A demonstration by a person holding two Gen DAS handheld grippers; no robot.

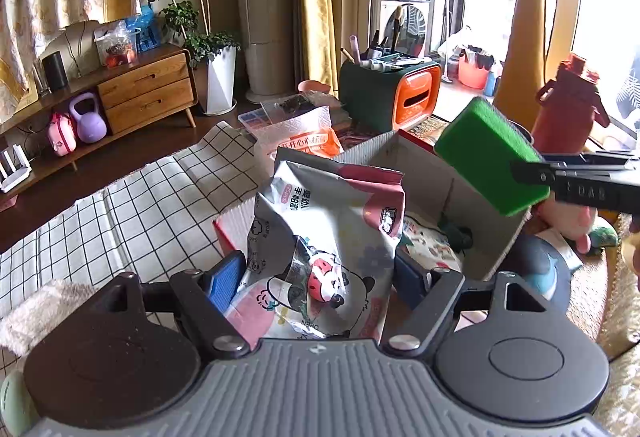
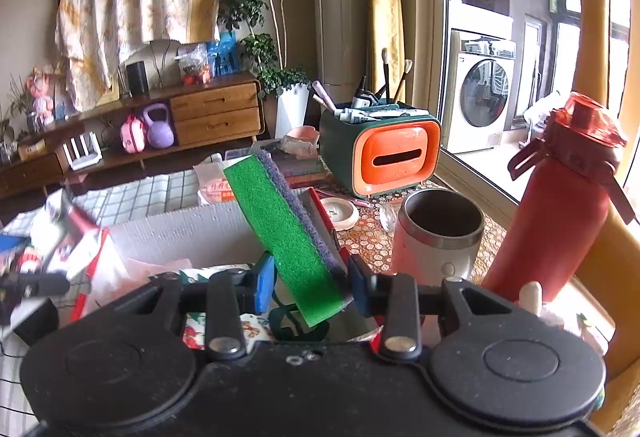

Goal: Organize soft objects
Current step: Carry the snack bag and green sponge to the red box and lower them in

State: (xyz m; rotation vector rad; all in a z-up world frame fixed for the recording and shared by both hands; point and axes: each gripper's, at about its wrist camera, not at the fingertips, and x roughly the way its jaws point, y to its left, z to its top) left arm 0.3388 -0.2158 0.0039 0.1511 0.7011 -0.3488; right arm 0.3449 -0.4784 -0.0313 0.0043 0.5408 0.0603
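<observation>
My left gripper (image 1: 320, 277) is shut on a white and pink tissue pack (image 1: 324, 237) with a cartoon print, holding it upright over the near edge of an open cardboard box (image 1: 424, 161). My right gripper (image 2: 310, 283) is shut on a green sponge (image 2: 286, 237) with a grey scouring side, tilted above the same box (image 2: 192, 233). In the left wrist view the sponge (image 1: 488, 157) and the right gripper (image 1: 532, 177) hang over the box's right side. The box holds printed cloth and a dark green item.
A green and orange tissue holder (image 2: 380, 153), a white mug (image 2: 438, 233) and a red bottle (image 2: 560, 197) stand right of the box. A pink plush (image 1: 572, 217) lies beside the box. A checked mat (image 1: 132, 205) lies at left.
</observation>
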